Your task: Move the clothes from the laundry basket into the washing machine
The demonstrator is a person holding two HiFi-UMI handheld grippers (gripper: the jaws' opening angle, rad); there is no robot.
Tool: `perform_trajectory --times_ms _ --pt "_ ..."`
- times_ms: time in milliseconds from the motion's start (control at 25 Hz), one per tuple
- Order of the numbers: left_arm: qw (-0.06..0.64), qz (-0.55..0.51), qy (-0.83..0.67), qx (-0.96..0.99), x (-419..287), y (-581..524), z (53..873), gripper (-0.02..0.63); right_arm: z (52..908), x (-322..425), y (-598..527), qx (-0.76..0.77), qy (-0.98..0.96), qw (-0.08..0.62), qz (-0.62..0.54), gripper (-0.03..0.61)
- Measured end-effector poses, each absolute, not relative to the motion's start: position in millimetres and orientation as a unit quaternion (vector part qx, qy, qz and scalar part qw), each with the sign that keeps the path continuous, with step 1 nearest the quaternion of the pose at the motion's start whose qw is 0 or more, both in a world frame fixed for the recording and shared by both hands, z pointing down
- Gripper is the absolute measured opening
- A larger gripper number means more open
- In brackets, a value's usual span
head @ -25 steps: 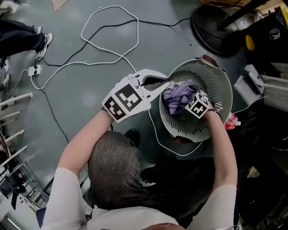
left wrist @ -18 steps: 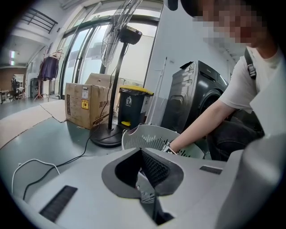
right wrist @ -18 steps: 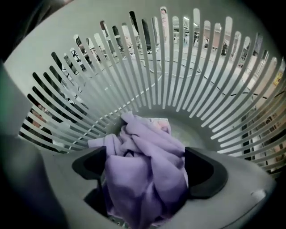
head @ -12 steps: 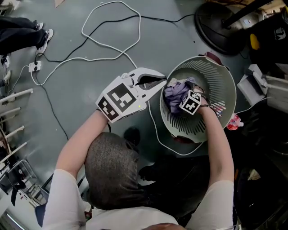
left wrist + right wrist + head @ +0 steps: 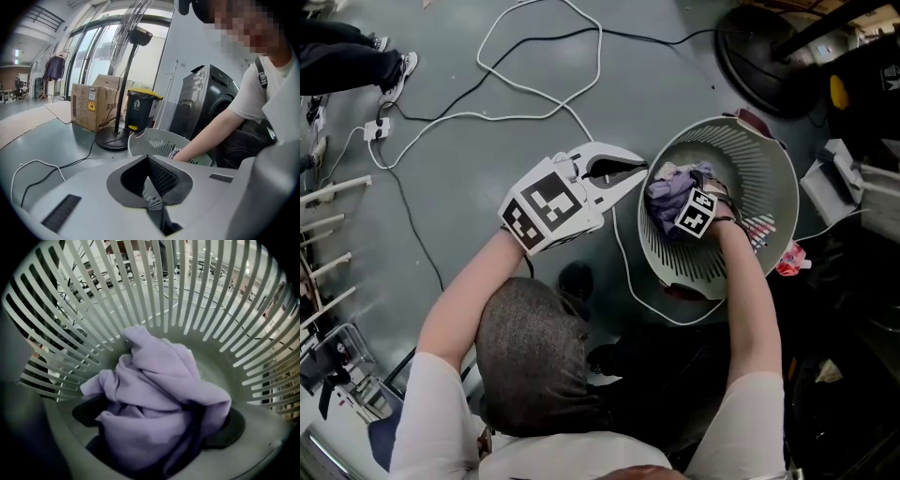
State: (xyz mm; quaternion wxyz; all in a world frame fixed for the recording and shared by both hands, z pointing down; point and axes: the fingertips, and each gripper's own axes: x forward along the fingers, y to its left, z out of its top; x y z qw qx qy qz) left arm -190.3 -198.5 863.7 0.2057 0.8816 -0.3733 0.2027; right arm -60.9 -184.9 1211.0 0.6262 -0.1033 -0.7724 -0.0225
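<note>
A pale slatted laundry basket stands on the grey floor and holds a crumpled purple garment. My right gripper points steeply down inside the basket, right over the garment. Its jaws have just been opening and now stand wide. In the right gripper view the purple garment bulges between the two dark pads of my right gripper, with basket slats behind. My left gripper hovers at the basket's left rim, shut and empty. A dark washing machine stands behind the basket.
White and black cables loop over the floor to a power strip. A fan's round base sits beyond the basket. A cardboard box and a yellow-lidded bin stand beside the fan pole. A red-and-white packet lies by the basket.
My right gripper has sunk deeper into the basket, down onto the purple garment. The left gripper has stayed by the rim.
</note>
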Motion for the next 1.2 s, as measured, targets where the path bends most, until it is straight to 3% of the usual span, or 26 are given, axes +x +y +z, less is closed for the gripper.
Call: perform_trajectory --times_ms 400,600,720,800,1200 --pt "0.208 0.204 -0.384 0.876 -194 -194 864 0.006 1233 -56 -188 -0.106 -0.743 0.657 -0.070 0.595" --pt "0.212 0.208 -0.387 0.873 -197 -190 865 0.006 1229 -51 -196 -0.101 -0.734 0.667 -0.079 0.427" --pt "0.212 0.207 -0.397 0.868 -203 -190 866 0.006 1223 -49 -196 -0.105 -0.730 0.671 -0.071 0.281" --pt "0.211 0.205 -0.404 0.866 -205 -192 865 0.006 1218 -46 -192 -0.108 -0.731 0.671 -0.055 0.232" --pt "0.192 0.204 -0.421 0.863 -205 -214 853 0.006 1150 -45 -207 -0.079 -0.771 0.629 -0.063 0.204"
